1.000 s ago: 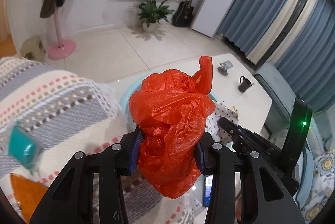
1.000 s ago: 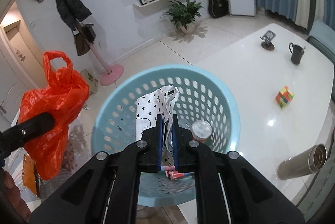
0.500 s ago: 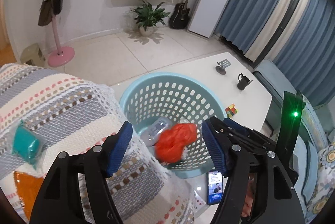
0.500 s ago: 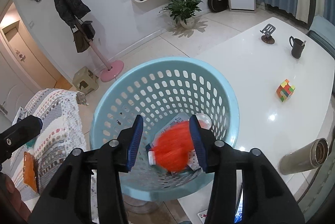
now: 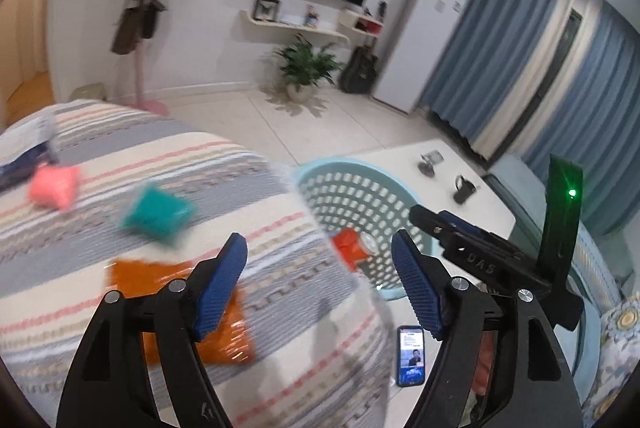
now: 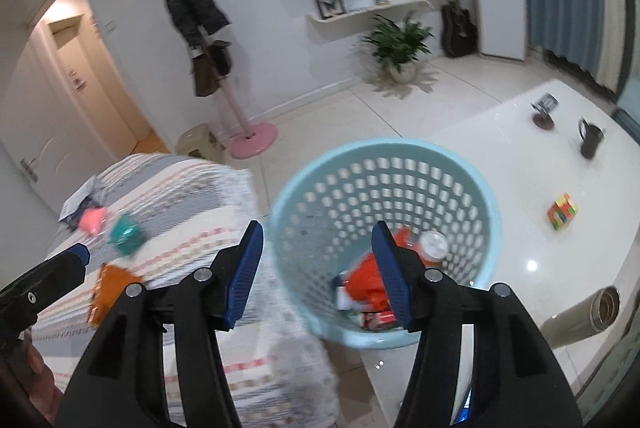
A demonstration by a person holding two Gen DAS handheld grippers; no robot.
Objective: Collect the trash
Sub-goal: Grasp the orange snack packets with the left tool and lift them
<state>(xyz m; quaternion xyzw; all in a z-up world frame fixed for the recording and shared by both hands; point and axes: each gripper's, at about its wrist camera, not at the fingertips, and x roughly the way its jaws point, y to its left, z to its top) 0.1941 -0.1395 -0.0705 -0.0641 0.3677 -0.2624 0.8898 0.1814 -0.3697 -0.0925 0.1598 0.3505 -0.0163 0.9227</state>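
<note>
A light blue perforated basket (image 6: 472,184) stands beside a striped blanket; it also shows in the left wrist view (image 5: 320,172). The red plastic bag (image 6: 366,278) lies inside it with other trash. My left gripper (image 5: 320,268) is open and empty above the blanket's edge. My right gripper (image 6: 318,260) is open and empty over the basket's near rim. On the blanket (image 5: 100,228) lie an orange wrapper (image 5: 132,276), a teal packet (image 5: 158,212) and a pink packet (image 5: 54,184).
A white table (image 6: 520,156) holds a black mug (image 6: 590,140), a colour cube (image 6: 562,210), a small stand (image 6: 544,112) and a steel flask (image 6: 588,312). A phone (image 5: 412,356) lies below the left gripper. A coat stand (image 6: 248,136) is behind.
The left gripper let go of the red bag, which dropped into the basket. The right gripper opened and dropped the spotted cloth. Both views have swung left toward the blanket.
</note>
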